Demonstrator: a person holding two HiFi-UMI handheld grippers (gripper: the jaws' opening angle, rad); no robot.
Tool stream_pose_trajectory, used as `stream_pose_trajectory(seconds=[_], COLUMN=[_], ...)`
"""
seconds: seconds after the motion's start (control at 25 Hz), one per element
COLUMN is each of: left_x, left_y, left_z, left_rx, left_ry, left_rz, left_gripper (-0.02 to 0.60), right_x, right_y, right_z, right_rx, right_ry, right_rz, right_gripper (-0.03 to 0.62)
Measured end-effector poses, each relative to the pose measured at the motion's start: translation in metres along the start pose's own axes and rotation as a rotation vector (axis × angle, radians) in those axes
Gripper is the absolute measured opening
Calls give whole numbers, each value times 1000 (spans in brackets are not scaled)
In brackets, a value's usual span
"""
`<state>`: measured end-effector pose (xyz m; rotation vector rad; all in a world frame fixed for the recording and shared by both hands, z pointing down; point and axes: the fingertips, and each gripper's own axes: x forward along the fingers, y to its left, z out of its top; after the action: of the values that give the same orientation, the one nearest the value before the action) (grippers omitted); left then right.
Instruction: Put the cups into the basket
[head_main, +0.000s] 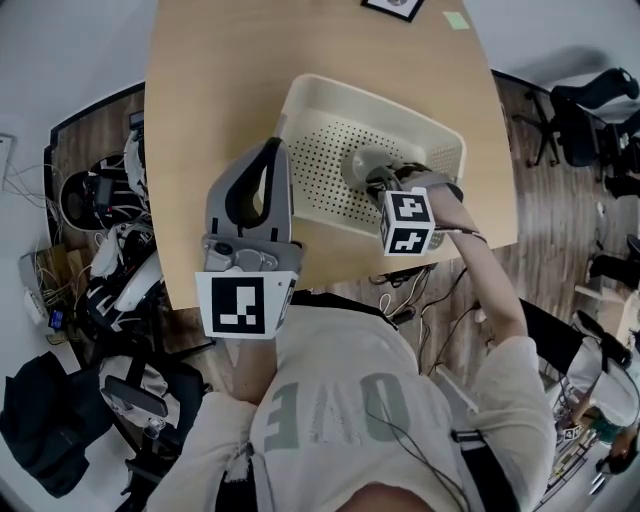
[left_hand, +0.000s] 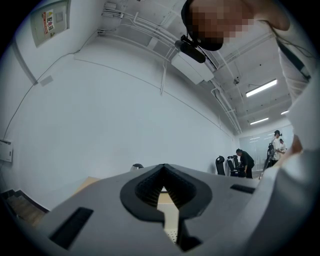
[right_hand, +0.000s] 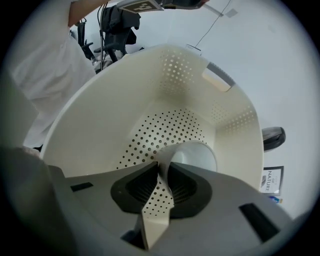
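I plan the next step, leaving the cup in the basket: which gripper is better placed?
Right. The right gripper reaches into the basket with the rim of the cup between its jaws; the left gripper points level, empty.

Framed sign (right_hand: 271, 179), "NATURE" legible, other print unreadable

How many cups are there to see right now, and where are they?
1. A pale grey round cup is inside the cream perforated plastic basket, with its rim between the jaws of the right gripper. Others may be hidden beneath that gripper.
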<state>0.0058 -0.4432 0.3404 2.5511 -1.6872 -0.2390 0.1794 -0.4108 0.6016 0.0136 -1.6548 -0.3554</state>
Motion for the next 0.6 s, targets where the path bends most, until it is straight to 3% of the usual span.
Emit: stream_pose_trajectory(seconds=[0.24,0.4,0.6], left_x=[2,5,6], left_y=[-6,-12,-22], left_z=[6,12,31], left_rx=[2,15,41], left_ry=[-12,-27,-60], left_rz=[-23,-47,-78], left_gripper=[8,8,8], right_x=[-10,-33,-103], right_y=[-8,-20,-56], right_z=[0,4,25], right_rx=[59,91,258], right_ry=[-28,-62,-258], right_rz=[-41,-93,-257], right_gripper=[116,124,124])
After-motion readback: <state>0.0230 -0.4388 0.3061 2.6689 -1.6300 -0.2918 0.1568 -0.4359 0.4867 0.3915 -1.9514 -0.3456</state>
